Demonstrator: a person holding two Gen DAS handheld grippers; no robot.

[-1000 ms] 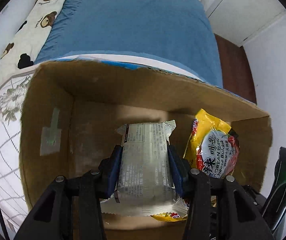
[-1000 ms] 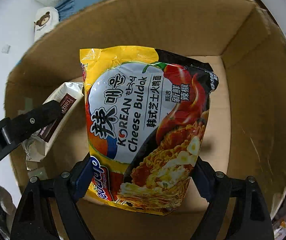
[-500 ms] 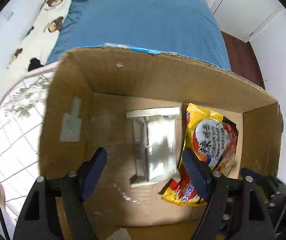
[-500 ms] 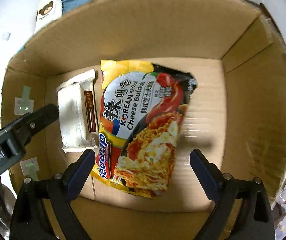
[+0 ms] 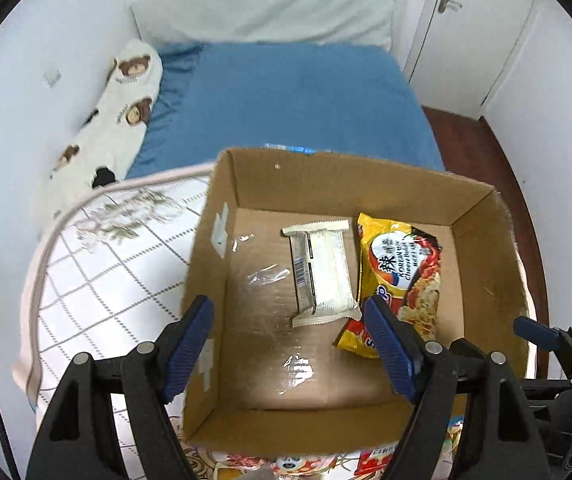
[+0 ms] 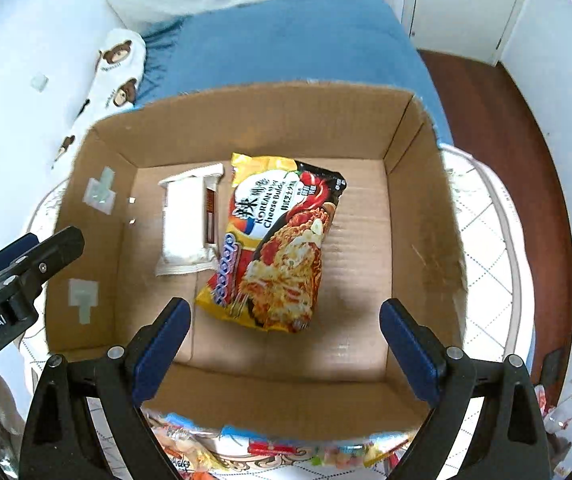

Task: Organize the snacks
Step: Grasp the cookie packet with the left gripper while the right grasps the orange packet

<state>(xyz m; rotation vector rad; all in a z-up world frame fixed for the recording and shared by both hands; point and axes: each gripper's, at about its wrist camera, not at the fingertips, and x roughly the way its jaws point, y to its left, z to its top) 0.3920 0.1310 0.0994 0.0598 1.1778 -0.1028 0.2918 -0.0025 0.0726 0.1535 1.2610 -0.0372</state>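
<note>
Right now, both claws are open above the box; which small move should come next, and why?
Probably swing the right claw toward the loose snack packets beside the cardboard box: the noodle bag and white packet already lie inside.

One cardboard box [image 6: 245, 120], one noodle packet [image 6: 277, 240], one white snack pack [image 6: 185, 220].

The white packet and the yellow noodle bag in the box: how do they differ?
The white packet is plain, narrow and smaller; the noodle bag is wider, yellow and black, with a noodle picture. The packet lies straight, the bag slightly askew, overlapping the packet's edge. Both lie flat in the cardboard box.
</note>
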